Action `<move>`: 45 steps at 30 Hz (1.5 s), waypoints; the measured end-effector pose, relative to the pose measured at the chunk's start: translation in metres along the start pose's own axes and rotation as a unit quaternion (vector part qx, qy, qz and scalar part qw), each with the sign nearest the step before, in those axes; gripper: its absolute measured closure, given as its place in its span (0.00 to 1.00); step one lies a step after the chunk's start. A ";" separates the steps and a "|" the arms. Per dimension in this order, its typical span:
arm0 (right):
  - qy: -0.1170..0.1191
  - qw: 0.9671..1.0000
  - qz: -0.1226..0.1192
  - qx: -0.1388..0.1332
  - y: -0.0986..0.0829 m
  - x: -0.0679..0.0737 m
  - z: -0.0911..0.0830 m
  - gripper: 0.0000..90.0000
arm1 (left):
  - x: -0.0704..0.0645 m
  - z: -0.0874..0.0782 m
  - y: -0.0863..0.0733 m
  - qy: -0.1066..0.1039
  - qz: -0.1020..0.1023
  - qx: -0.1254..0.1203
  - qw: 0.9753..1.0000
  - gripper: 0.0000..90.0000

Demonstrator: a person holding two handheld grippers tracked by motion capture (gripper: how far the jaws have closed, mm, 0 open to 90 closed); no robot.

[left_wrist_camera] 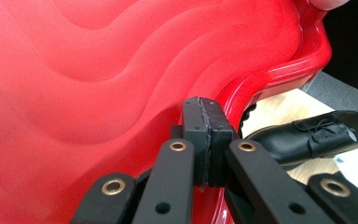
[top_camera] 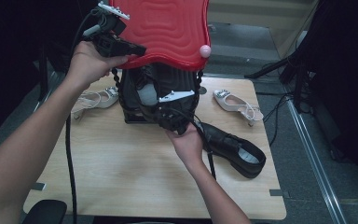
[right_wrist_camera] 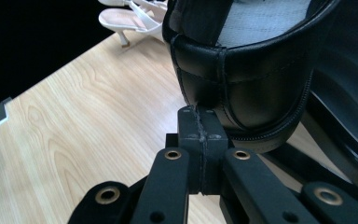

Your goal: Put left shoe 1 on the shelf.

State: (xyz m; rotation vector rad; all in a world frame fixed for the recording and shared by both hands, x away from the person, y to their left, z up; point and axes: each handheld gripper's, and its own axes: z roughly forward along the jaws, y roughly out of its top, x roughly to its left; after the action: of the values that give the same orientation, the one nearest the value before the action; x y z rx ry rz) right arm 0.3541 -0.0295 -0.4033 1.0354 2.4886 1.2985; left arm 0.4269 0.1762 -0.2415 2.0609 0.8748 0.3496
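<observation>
A red wavy lid (top_camera: 168,28) stands raised over a black basket (top_camera: 129,114) at the back of the wooden table (top_camera: 121,163). My left gripper (top_camera: 140,49) is shut, its tips (left_wrist_camera: 208,100) resting against the lid's (left_wrist_camera: 98,70) face near the lower rim. A black leather shoe (top_camera: 149,88) sits tilted in the basket. My right gripper (top_camera: 165,109) is shut too, and its tips (right_wrist_camera: 200,112) touch the back of that shoe's (right_wrist_camera: 251,70) heel. Nothing shows between either pair of jaws.
A second black lace-up shoe (top_camera: 235,149) lies on the table to the right of my right hand. One white sandal (top_camera: 95,99) lies left of the basket and another (top_camera: 235,102) at the back right. A pink knob (top_camera: 205,51) sits on the lid's rim.
</observation>
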 end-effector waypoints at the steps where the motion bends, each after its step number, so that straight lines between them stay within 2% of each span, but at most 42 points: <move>1: 0.000 1.000 0.001 0.000 0.002 0.000 0.002 1.00 | 0.000 0.000 0.000 0.001 0.000 0.000 1.000 1.00; 14: -0.005 1.000 0.009 -0.011 0.022 0.000 0.024 1.00 | 0.000 0.000 0.000 0.001 0.002 -0.003 1.000 1.00; 18: -0.006 1.000 0.013 -0.026 0.029 -0.003 0.031 1.00 | -0.001 0.000 -0.001 0.002 0.003 -0.005 1.000 1.00; 23: -0.009 0.999 0.021 -0.029 0.037 -0.007 0.041 1.00 | -0.001 0.000 -0.001 0.003 0.002 -0.006 1.000 1.00; 26: -0.002 0.999 0.024 -0.021 0.040 -0.010 0.045 1.00 | -0.001 0.000 -0.001 0.006 0.007 -0.005 1.000 1.00; 30: -0.003 1.000 0.016 -0.018 0.041 -0.010 0.047 1.00 | -0.001 0.001 0.000 0.004 0.002 -0.004 1.000 1.00; 32: -0.012 1.000 0.019 0.001 0.042 -0.011 0.052 1.00 | -0.001 0.000 0.000 0.006 0.002 -0.004 1.000 1.00; 36: 0.005 1.000 0.016 -0.022 0.038 -0.009 0.051 0.96 | -0.002 0.000 -0.001 0.007 0.004 -0.010 1.000 1.00; 37: 0.013 0.999 0.018 -0.028 0.037 -0.008 0.049 0.93 | -0.001 0.000 -0.001 0.008 0.002 -0.012 1.000 0.99; 39: 0.025 0.999 0.021 -0.025 0.035 -0.008 0.044 0.91 | 0.001 -0.001 -0.001 0.006 -0.015 -0.017 1.000 0.95; 41: 0.038 0.999 0.013 -0.024 0.033 -0.004 0.039 0.85 | 0.001 -0.001 0.000 -0.004 -0.027 -0.025 0.999 0.89; 42: 0.039 0.999 0.008 -0.023 0.032 -0.003 0.037 0.81 | 0.002 -0.002 0.001 -0.020 -0.036 -0.027 0.999 0.84; 43: 0.041 0.999 0.001 -0.025 0.030 -0.003 0.034 0.78 | 0.002 -0.001 0.002 -0.031 -0.041 -0.012 0.999 0.75; 44: 0.044 0.999 -0.005 -0.028 0.028 -0.002 0.031 0.76 | 0.000 -0.001 0.003 -0.026 -0.034 -0.003 0.999 0.74; 45: 0.045 0.998 -0.013 -0.033 0.025 -0.002 0.028 0.73 | -0.003 -0.001 0.004 -0.020 -0.032 -0.004 0.999 0.72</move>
State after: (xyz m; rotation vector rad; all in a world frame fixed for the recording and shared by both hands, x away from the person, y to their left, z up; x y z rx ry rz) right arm 0.3805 -0.0025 -0.4014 0.9469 2.4965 1.4395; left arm 0.4261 0.1737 -0.2378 2.0215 0.9110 0.2760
